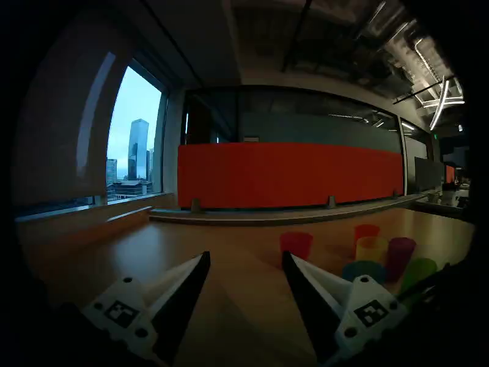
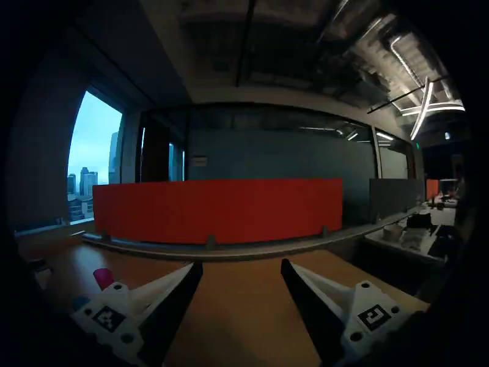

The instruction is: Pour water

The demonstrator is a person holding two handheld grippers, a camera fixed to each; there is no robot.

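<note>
**Both grippers wide open and empty over the table, cups to one side**

We see a long light-brown wooden table (image 1: 165,244) stretching away beneath both grippers. Along its far edge stands a wide red partition panel (image 1: 287,174), with dark glazing above it. To the left, a tall window (image 1: 131,147) shows city towers under a pale sky.

The left gripper (image 1: 246,257) hangs low over the table, its two black-and-white fingers spread wide with nothing between them. The right gripper (image 2: 241,265) is spread just as wide and grips nothing; bare wood shows in the gap.

The task's things that we can make out are plastic cups, all standing on the table. In the left gripper view a translucent red plastic cup (image 1: 296,244) stands upright just beyond the right-hand fingertip. It is apart from a tight cluster farther right: a second red cup (image 1: 367,232), a yellow cup (image 1: 371,249), a purple cup (image 1: 400,255), a blue cup (image 1: 365,270) and a green cup (image 1: 419,271). In the right gripper view a pink cup (image 2: 102,278) peeks out above the left-hand finger. We cannot tell whether any cup holds water.
</note>
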